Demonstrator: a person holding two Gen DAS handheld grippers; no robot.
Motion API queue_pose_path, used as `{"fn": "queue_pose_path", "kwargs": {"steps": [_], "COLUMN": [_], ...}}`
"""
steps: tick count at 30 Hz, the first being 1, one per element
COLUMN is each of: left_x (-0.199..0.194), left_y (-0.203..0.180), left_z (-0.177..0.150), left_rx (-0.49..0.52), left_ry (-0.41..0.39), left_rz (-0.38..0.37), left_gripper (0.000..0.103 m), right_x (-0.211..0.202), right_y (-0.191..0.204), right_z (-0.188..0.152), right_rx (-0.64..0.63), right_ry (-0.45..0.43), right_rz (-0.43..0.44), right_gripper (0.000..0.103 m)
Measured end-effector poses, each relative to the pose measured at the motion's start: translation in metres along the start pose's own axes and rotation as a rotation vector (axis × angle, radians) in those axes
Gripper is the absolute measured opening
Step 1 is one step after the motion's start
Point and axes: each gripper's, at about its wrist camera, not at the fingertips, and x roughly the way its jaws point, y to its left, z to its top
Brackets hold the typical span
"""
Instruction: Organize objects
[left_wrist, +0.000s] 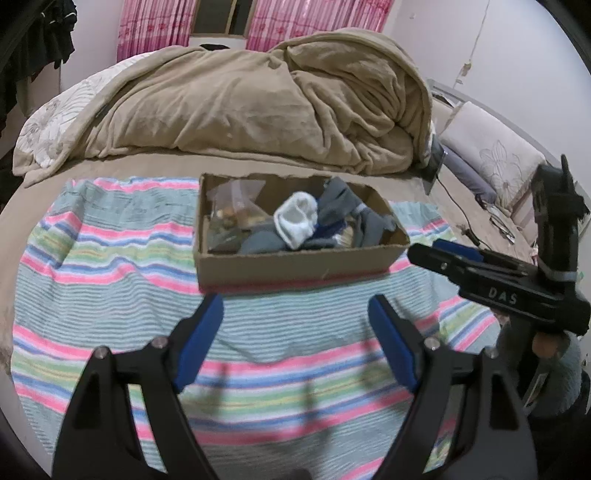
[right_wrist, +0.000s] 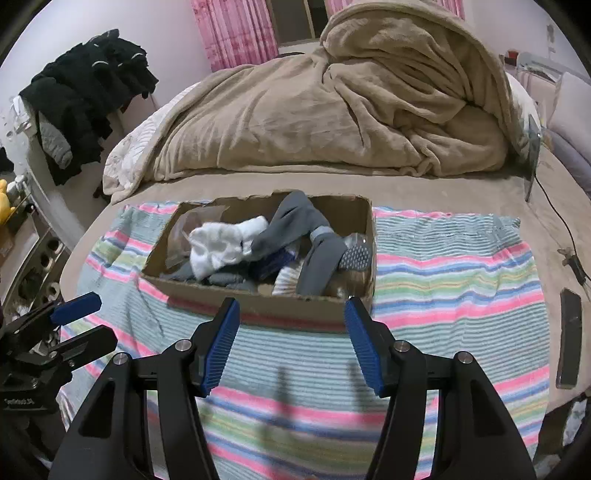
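Left wrist view: left gripper (left_wrist: 295, 306), jaws wide apart and empty, above a striped towel (left_wrist: 110, 258) on the bed (left_wrist: 37, 192). A cardboard box (left_wrist: 295, 260) on the towel holds a white sock (left_wrist: 297, 218) and grey socks (left_wrist: 340, 203). Right wrist view: right gripper (right_wrist: 291, 314), jaws wide apart and empty, just before the box; a beige blanket (right_wrist: 332, 110) lies behind.

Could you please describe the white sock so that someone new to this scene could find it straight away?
On the bed, a striped towel lies spread in front of the heaped tan blanket, and an open cardboard box sits on it. The white sock lies bunched on top of the pile inside, left of centre; it is the only white piece among grey and dark blue ones.
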Motion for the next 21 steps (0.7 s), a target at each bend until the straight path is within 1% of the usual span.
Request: {"fn": "queue_pose_path", "kwargs": {"steps": [5, 12, 21], "left_x": [-0.01, -0.021, -0.038], "left_y": [-0.003, -0.008, -0.016], "left_z": [-0.013, -0.029, -0.049], "left_rx": [-0.009, -0.009, 0.004], "left_ry": [-0.003, 0.011, -0.007], "left_rz": [0.004, 0.024, 0.055], "left_gripper": [0.09, 0.09, 0.09], "right_x": [-0.016, -0.038, -0.065], "right_y": [0.004, 0.012, 0.019], "right_z": [-0.012, -0.032, -0.059], "right_rx": [-0.008, -0.019, -0.03], "right_ry": [-0.007, -0.015, -0.044], "right_rz": [-0.001, -0.011, -0.014], "right_gripper": [0.062, 0.062, 0.062]}}
